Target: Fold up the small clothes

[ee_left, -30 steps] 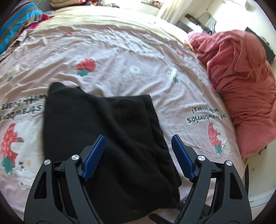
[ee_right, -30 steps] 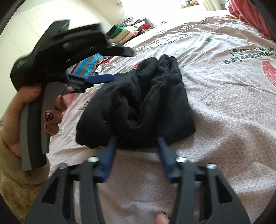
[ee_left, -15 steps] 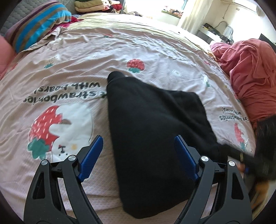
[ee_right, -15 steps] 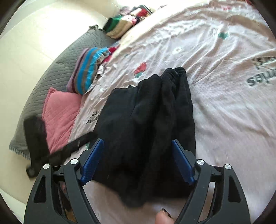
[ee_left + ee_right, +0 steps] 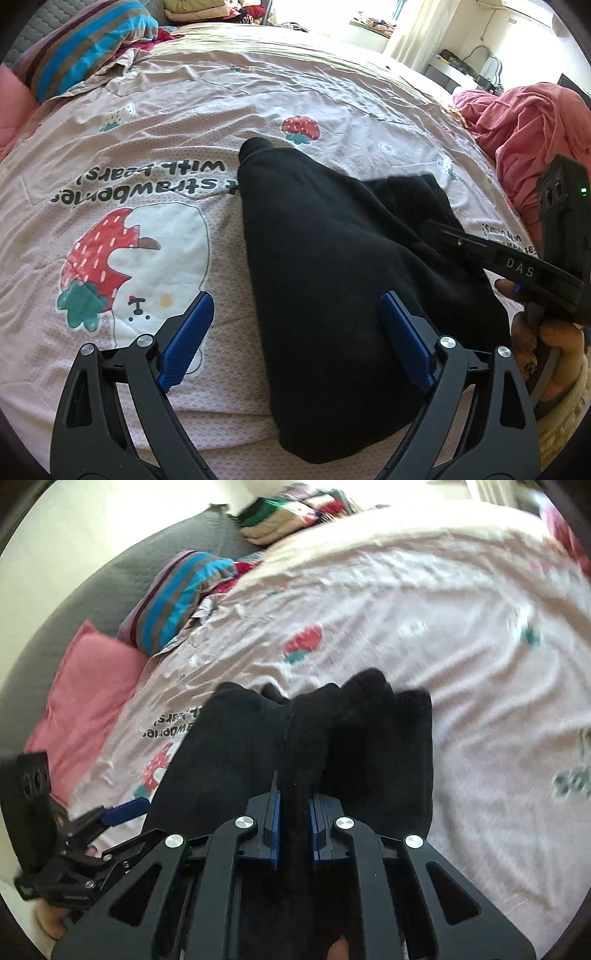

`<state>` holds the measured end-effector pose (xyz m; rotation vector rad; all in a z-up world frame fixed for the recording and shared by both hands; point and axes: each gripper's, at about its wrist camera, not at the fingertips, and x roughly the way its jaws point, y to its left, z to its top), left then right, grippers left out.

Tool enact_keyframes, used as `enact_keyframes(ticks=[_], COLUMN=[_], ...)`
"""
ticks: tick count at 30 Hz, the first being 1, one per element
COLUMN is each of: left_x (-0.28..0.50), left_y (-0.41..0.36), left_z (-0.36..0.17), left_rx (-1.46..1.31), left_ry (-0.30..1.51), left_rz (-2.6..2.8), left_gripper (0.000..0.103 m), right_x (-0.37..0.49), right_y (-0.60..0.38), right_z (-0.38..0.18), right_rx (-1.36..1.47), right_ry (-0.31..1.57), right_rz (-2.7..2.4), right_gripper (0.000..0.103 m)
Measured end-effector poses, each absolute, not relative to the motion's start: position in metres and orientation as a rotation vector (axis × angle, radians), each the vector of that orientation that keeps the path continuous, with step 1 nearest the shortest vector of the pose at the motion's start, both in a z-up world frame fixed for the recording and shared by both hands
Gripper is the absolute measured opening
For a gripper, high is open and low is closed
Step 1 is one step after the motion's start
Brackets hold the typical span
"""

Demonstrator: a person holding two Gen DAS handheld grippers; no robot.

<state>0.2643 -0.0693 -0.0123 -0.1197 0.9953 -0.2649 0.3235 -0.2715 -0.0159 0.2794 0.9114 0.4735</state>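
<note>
The right gripper (image 5: 293,834) pinches the black cloth (image 5: 332,258) on the bed (image 5: 258,103). The left gripper (image 5: 295,343) is spread wide above it.

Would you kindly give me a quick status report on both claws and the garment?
Left claw open, hovering over black fleece garment. Right claw shut on its near edge. Garment bunched on strawberry-print bedsheet. Nothing in the way.

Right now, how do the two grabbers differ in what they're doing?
The right gripper has its jaws shut on the black garment, pinching a bunched fold; the left gripper has its jaws wide open, holding nothing. The right touches the cloth; the left hovers over it. Both have black frames with blue pads.
</note>
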Motion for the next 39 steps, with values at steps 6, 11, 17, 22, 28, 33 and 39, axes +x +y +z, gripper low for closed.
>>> enact_keyframes(ticks=[6, 11, 17, 22, 28, 33, 39], left_x=[0.26, 0.258, 0.256, 0.253, 0.249, 0.242, 0.226], left_y=[-0.081, -0.092, -0.092, -0.091, -0.089, -0.088, -0.084], left_z=[-0.005, -0.013, -0.024, -0.023, -0.022, -0.02, -0.01], left_rx=[-0.109, -0.085, -0.103, -0.103, -0.115, -0.112, -0.108], left_ry=[0.983, 1.011, 1.029, 1.023, 1.016, 1.004, 0.973], left_rz=[-0.302, -0.317, -0.32, -0.317, -0.319, -0.321, -0.325], left_gripper=[0.084, 0.084, 0.086, 0.086, 0.086, 0.086, 0.086], right_x=[0.315, 0.327, 0.325, 0.313, 0.282, 0.255, 0.217], right_y=[-0.29, -0.313, -0.329, -0.336, -0.34, -0.332, -0.324], right_z=[0.013, -0.02, -0.049, -0.042, -0.022, -0.006, 0.007], right_rx=[0.213, 0.265, 0.374, 0.401, 0.431, 0.39, 0.292], right_ry=[0.817, 0.903, 0.95, 0.935, 0.876, 0.841, 0.785], right_rz=[0.466, 0.417, 0.39, 0.383, 0.422, 0.431, 0.375], right_gripper=[0.01, 0.01, 0.024, 0.036, 0.058, 0.065, 0.08])
